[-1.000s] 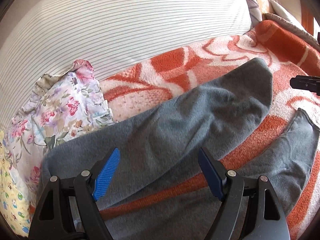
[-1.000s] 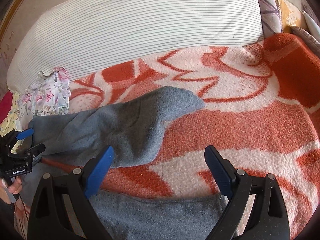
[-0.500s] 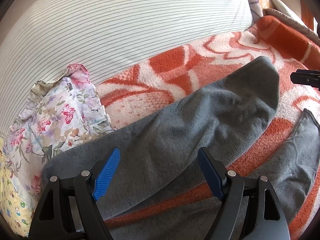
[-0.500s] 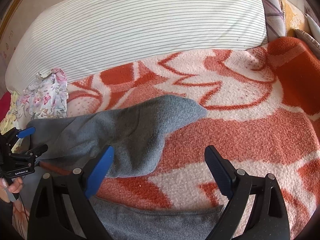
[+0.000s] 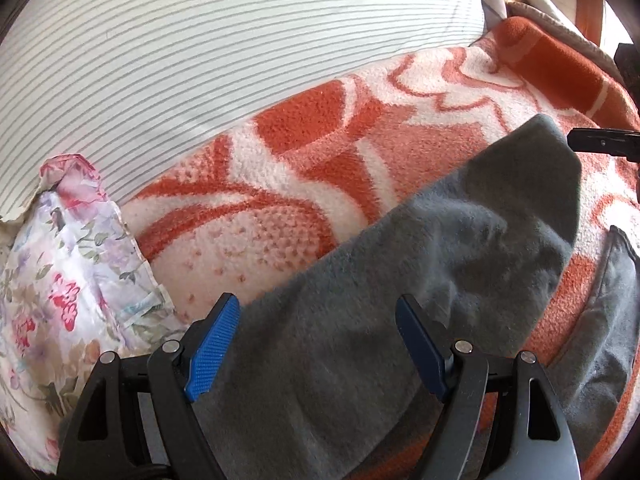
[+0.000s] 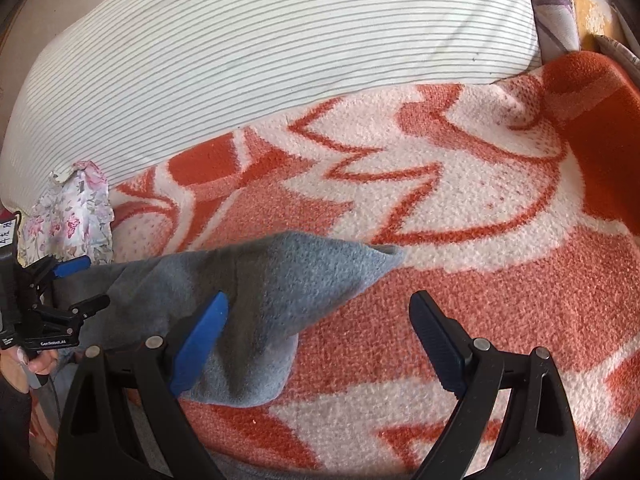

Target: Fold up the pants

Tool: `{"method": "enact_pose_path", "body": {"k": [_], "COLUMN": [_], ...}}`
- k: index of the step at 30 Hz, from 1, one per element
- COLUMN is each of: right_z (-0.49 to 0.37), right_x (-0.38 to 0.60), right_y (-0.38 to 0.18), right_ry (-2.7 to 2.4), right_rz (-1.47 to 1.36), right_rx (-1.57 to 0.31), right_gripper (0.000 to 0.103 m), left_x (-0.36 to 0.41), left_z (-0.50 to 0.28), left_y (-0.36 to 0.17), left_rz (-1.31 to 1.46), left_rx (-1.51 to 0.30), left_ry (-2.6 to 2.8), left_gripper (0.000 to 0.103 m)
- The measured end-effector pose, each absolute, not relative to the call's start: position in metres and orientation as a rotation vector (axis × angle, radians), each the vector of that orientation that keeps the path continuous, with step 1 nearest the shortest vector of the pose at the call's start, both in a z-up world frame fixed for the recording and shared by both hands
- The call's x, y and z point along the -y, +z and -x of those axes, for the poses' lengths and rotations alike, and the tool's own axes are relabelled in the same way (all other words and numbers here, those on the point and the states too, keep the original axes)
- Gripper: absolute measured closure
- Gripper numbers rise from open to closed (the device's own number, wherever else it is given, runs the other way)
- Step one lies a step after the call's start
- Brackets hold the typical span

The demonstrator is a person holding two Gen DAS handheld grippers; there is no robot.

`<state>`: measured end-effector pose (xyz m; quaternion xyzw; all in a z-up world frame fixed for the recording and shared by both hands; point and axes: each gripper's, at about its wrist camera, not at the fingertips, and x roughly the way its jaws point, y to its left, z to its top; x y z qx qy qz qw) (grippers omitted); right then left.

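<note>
**A:** Where are the pants, and why do they lie that way?

**B:** The grey fleece pants are spread on an orange and white patterned blanket. In the left wrist view one leg runs diagonally from the bottom centre up to the right edge of the frame. The other leg lies along the lower right edge, with a strip of blanket showing between the two. My guess is that the legs are spread apart like this so that one can be laid over the other for the first fold.

**A:** What else is around them?

**B:** A large striped pillow fills the upper part of both views. A floral cloth sits at the left edge, touching the pillow.

**A:** What is the left gripper doing?

**B:** The left gripper sits at the bottom centre of its own view. Its jaws are spread wide and grasp nothing. The upper leg passes between and beneath the blue pads, but I cannot tell whether they touch the fabric.

**A:** And the right gripper?

**B:** The right gripper is also released, its jaws wide apart at the bottom of its frame. The cuff end of the leg lies under its left pad, while the right pad hangs over bare blanket. It holds nothing. Both look ready to pinch the leg.
</note>
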<state>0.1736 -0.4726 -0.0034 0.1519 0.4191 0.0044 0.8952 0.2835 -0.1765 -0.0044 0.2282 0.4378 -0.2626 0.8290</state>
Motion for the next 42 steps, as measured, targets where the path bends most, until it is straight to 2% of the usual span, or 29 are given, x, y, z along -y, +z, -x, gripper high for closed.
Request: {"method": "enact_pose_path", "body": {"k": [7, 8, 9, 10, 11, 12, 14, 20, 24, 30, 34, 38, 42], "right_z": [-0.208, -0.211, -0.211, -0.211, -0.210, -0.207, -0.196, -0.156, -0.125, -0.086, -0.086, -0.080, -0.053], "right_x": [0.483, 0.482, 0.480, 0.477, 0.475, 0.473, 0.464, 0.451, 0.450, 0.441, 0.452, 0.444, 0.432], "right_y": [-0.025, -0.028, -0.028, -0.029, -0.028, -0.025, -0.012, 0.019, 0.022, 0.014, 0.019, 0.047, 0.028], "right_ry": [0.026, 0.030, 0.036, 0.051, 0.054, 0.053, 0.057, 0.059, 0.081, 0.124, 0.126, 0.131, 0.133], "right_rz": [-0.381, -0.380, -0.374, -0.372, -0.374, -0.366, -0.314, -0.236, -0.238, -0.188, -0.198, -0.111, -0.061], "right_rx": [-0.922, -0.924, -0.919, -0.919, -0.919, -0.905, -0.851, -0.769, -0.745, -0.673, -0.613, -0.434, -0.474], "right_gripper": [0.011, 0.015, 0.039, 0.066, 0.075, 0.083, 0.086, 0.087, 0.087, 0.087, 0.087, 0.087, 0.087], "left_x": [0.178, 0.179, 0.179, 0.178, 0.178, 0.178, 0.175, 0.152, 0.134, 0.124, 0.132, 0.133, 0.129], "left_z": [-0.322, -0.319, -0.316, -0.311, -0.305, -0.299, -0.284, -0.209, -0.175, -0.130, -0.104, -0.089, -0.066], "left_y": [-0.054, -0.061, -0.065, -0.067, -0.066, -0.064, -0.056, -0.005, 0.013, 0.010, 0.015, 0.021, 0.000], "left_rz": [-0.489, -0.507, -0.517, -0.519, -0.521, -0.534, -0.536, -0.525, -0.472, -0.413, -0.417, -0.363, -0.337], "left_rx": [-1.115, -1.121, -1.121, -1.119, -1.108, -1.094, -1.074, -0.934, -0.923, -0.946, -0.899, -0.876, -0.912], "left_ry": [-0.564, -0.565, -0.574, -0.589, -0.599, -0.588, -0.592, -0.676, -0.697, -0.725, -0.731, -0.738, -0.726], "left_gripper": [0.023, 0.030, 0.046, 0.055, 0.081, 0.096, 0.098, 0.099, 0.099, 0.099, 0.099, 0.099, 0.099]}}
